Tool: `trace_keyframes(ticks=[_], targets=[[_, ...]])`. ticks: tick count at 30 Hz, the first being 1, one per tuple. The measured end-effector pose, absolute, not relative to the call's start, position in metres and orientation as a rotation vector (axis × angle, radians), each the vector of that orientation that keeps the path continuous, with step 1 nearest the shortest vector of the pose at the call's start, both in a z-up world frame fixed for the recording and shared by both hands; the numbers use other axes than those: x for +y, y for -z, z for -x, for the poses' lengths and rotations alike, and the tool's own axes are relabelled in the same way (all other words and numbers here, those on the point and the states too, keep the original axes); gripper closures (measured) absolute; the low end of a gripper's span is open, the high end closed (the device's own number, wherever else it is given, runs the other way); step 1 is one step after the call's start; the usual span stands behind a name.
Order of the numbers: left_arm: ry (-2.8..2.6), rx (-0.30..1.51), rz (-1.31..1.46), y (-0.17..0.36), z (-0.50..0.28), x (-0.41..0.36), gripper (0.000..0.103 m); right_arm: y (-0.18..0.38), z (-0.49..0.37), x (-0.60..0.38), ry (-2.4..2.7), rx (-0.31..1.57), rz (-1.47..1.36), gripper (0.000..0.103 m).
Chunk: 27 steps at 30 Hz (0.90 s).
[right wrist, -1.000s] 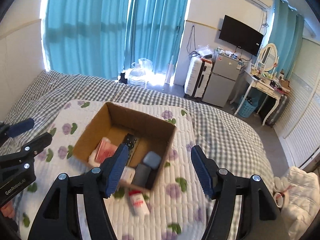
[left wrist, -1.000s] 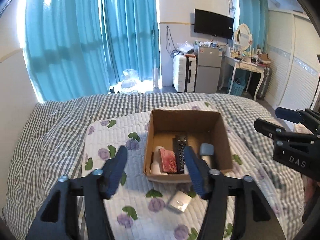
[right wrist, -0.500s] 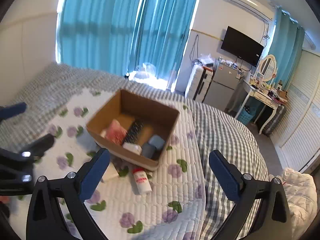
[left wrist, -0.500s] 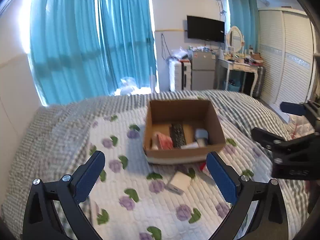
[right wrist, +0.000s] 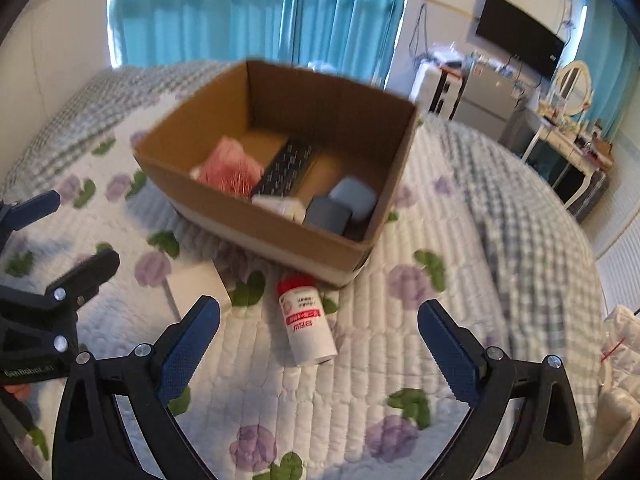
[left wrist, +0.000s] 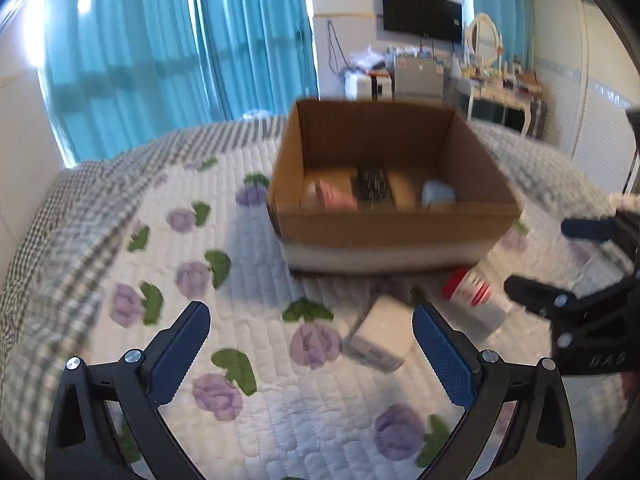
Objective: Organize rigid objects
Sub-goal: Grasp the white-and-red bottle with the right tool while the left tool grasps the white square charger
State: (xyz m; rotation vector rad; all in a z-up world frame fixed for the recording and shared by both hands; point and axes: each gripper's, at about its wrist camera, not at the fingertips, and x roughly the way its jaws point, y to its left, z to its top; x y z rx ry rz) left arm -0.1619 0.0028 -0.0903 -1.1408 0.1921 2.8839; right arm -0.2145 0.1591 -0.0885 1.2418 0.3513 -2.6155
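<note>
White bottle (right wrist: 308, 325) with red cap, lying on its side on the quilted bedspread (right wrist: 400, 344), cap end pointing at the near wall of the cardboard box (right wrist: 256, 236), just short of touching it. Rigid plastic by the look, probably light, smooth and round, so likely to roll or squirt out of a loose pinch on the soft quilt; best taken across the label at mid-body, fingers square to the long axis, not on the cap. Beside it to the left, a flat white box (left wrist: 380, 338), also outside the carton, resting on the quilt with one corner tucked toward the carton's shadow; stiff, flat-sided, probably light, easy to hold across its narrower faces, though low edges may sink into the padding. Inside the carton: pink packet (right wrist: 228, 168), black remote (right wrist: 286, 168), small white piece, two grey-blue blocks (right wrist: 344, 206); details blurred. Right gripper (right wrist: 318, 346) spread wide, empty, hovering low with the bottle lying between the fingers' line of approach. Left gripper (left wrist: 310, 348) likewise wide open, nothing held, aimed toward the white box, right finger pad overlapping its edge in view; contact not clear. Checked blanket under the quilt; curtains, television and dresser well beyond.
</note>
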Motion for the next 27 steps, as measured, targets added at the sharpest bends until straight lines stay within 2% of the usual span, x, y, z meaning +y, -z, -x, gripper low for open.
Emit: trace_keyframes(ticks=[4,11,19,22,24,27], targets=[[-2.852,0.186,1.236,0.121,0.162,-0.002,0.000,0.122,0.220,0.158,2.612,0.397,-1.255,0.003],[-2.855,0.140,1.257,0.128,0.157,-0.005,0.000,0.157,0.235,0.170,2.579,0.281,-1.374,0.023],[-2.864,0.120,1.247,0.133,0.154,-0.004,0.000,0.175,0.247,0.168,2.549,0.283,-1.414,0.033],[-2.854,0.146,1.260,0.134,0.155,0.000,0.000,0.180,0.251,0.170,2.555,0.279,-1.428,0.042],[-2.845,0.159,1.284,0.134,0.157,0.004,0.000,0.177,0.248,0.172,2.540,0.254,-1.406,0.058],[-2.814,0.138,1.324,0.130,0.161,0.011,0.000,0.167,0.234,0.173,2.569,0.295,-1.363,0.063]])
